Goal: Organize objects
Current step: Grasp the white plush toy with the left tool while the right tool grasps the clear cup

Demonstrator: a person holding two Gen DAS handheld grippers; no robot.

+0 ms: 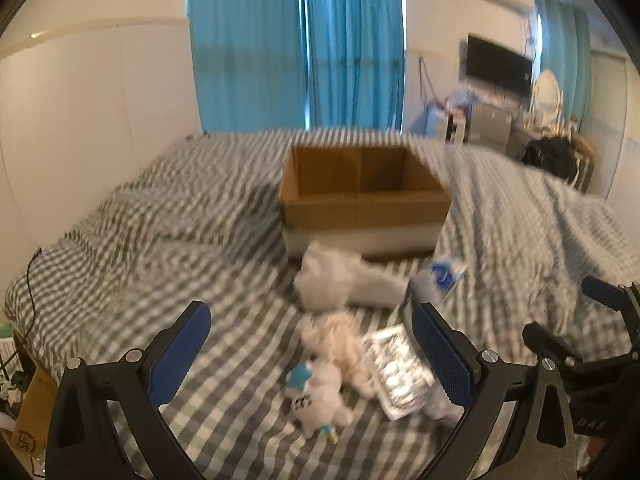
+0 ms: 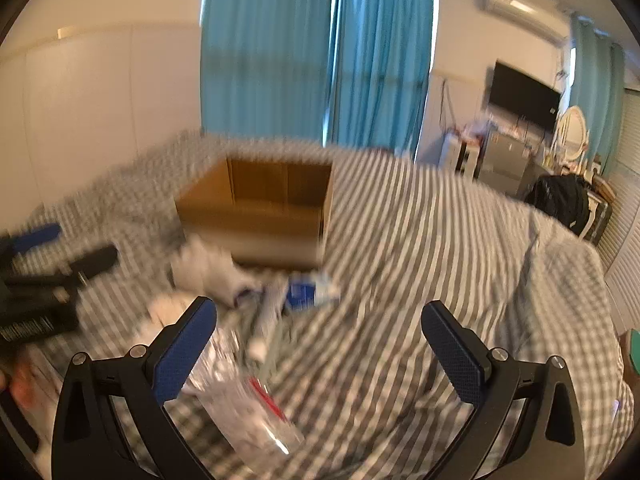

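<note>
An open, empty-looking cardboard box (image 1: 364,192) stands on the striped bed; it also shows in the right wrist view (image 2: 260,216). In front of it lie a white plush (image 1: 344,280), a cream fluffy toy (image 1: 336,340), a small white toy with blue (image 1: 320,400), a shiny packet (image 1: 396,372) and a blue-labelled bottle (image 1: 440,276). My left gripper (image 1: 312,344) is open above the toys. My right gripper (image 2: 320,344) is open over the bed, with a clear plastic bottle (image 2: 256,412) below its left finger. The frames are blurred.
The grey-striped bedding (image 1: 160,240) is rumpled, with a raised fold at the right (image 2: 540,280). Blue curtains (image 1: 296,40) hang behind the bed. A TV (image 1: 496,64), a desk and a black bag (image 1: 552,156) stand at the far right.
</note>
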